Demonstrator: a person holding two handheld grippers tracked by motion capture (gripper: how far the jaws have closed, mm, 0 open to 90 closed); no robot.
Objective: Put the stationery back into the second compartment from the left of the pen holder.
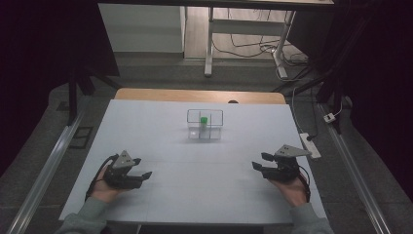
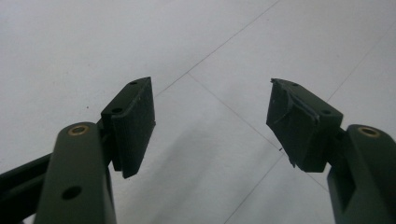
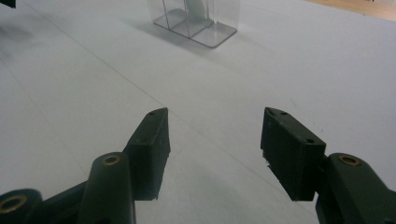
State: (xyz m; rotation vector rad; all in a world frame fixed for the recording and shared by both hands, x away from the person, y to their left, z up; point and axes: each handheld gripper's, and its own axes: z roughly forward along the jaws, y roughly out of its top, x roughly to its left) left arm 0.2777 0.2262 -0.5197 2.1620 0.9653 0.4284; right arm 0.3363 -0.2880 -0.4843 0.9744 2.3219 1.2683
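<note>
Resting: left gripper (image 1: 142, 167) and right gripper (image 1: 260, 161) on white table (image 1: 146, 126), jaws parted, empty;
Thing: small green-capped bottle (image 1: 203, 120) inside clear acrylic divided box (image 1: 205, 125), mid-table;
Handling: likely light, slippery; pinch the cap.

Clear glossy plastic box (image 1: 205, 125), matt white table (image 1: 160, 195)

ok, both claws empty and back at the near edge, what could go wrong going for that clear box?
1. The clear box is light-looking and see-through; a claw could misjudge its thin walls and shove or tip it.
2. The green piece sits inside a narrow compartment, so the right claw, open, may catch a divider.
3. The left claw is far off; both reaching could collide.
</note>
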